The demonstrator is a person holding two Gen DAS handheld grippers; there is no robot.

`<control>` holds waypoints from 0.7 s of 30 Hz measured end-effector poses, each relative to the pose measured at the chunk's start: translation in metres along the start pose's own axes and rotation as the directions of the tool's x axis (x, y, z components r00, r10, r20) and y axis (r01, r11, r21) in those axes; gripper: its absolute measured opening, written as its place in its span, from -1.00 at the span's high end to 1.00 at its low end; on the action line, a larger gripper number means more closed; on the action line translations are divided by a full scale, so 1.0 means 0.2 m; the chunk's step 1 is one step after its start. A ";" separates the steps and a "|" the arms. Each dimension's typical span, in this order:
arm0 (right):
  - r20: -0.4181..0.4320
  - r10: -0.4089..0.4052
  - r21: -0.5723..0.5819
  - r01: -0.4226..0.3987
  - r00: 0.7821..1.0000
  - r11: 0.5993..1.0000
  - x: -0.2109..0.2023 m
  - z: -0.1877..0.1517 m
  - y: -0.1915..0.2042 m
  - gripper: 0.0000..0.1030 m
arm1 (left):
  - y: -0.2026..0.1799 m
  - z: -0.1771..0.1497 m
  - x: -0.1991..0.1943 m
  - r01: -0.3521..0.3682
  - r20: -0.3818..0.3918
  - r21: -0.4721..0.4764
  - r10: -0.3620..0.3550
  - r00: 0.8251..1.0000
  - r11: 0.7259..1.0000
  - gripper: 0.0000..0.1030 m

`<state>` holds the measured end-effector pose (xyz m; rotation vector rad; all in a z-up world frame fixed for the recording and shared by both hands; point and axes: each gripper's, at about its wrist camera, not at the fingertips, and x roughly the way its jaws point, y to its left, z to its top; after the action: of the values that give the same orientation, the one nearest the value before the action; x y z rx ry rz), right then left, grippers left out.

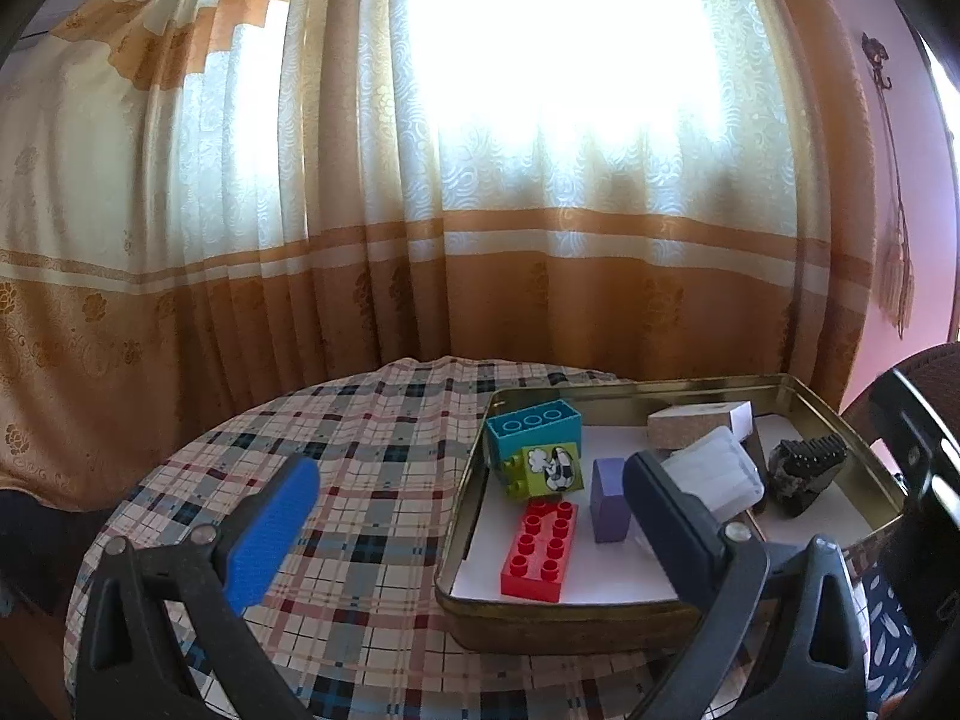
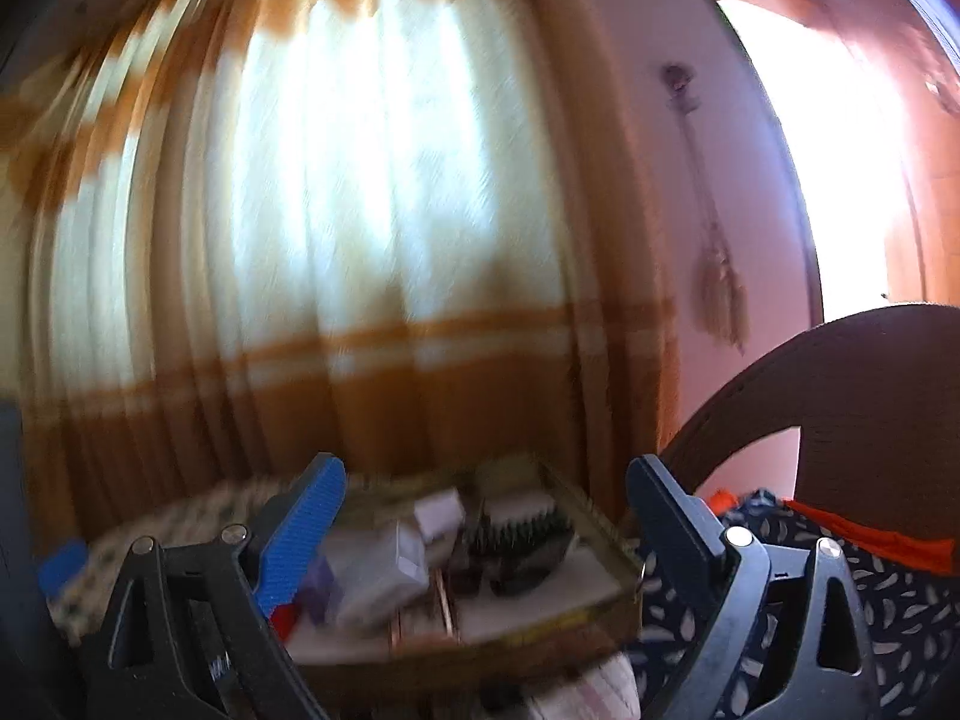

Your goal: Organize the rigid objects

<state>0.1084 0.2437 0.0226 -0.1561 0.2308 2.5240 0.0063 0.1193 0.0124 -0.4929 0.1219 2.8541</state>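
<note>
A gold metal tray [image 1: 474,474] on the plaid-clothed table holds a red brick [image 1: 540,549], a teal brick [image 1: 534,426] on a green picture brick [image 1: 543,471], a purple block [image 1: 609,498], a clear plastic box [image 1: 714,471], a cork-sided box [image 1: 696,420] and a black comb piece [image 1: 807,471]. My left gripper [image 1: 471,516] is open and empty above the tray's left rim. My right gripper [image 2: 486,522] is open and empty in front of the tray [image 2: 600,516]; that view is blurred, with the clear box [image 2: 390,576] and comb piece [image 2: 522,540] visible.
The plaid table [image 1: 336,432] has bare cloth left of the tray. An orange and cream curtain [image 1: 360,210] hangs behind it. A dark wooden chair back [image 2: 840,372] stands at the right, with a patterned dark fabric [image 2: 888,594] below it.
</note>
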 end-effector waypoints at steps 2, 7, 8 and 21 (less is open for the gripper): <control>0.022 -0.002 0.030 0.002 1.000 1.000 -0.03 0.00 -0.03 -0.88 | 0.00 0.00 -0.01 0.005 0.006 0.003 -0.005 1.000 1.000 -0.99; 0.031 -0.007 0.048 0.005 0.999 0.999 -0.03 -0.01 -0.05 -0.88 | -0.01 0.00 -0.04 0.015 0.012 0.008 -0.015 1.000 1.000 -0.99; 0.030 -0.006 0.045 0.004 1.000 0.999 -0.03 -0.01 -0.05 -0.88 | -0.01 0.00 -0.03 0.016 0.011 0.009 -0.016 1.000 1.000 -0.99; 0.035 -0.007 0.039 0.006 0.999 0.999 -0.03 -0.01 -0.04 -0.88 | -0.05 0.00 -0.06 -0.005 0.042 0.056 0.003 0.999 0.998 -0.99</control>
<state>0.1186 0.2465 0.0210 -0.0966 0.2646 2.5118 0.0208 0.1258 0.0157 -0.4225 0.1946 2.8540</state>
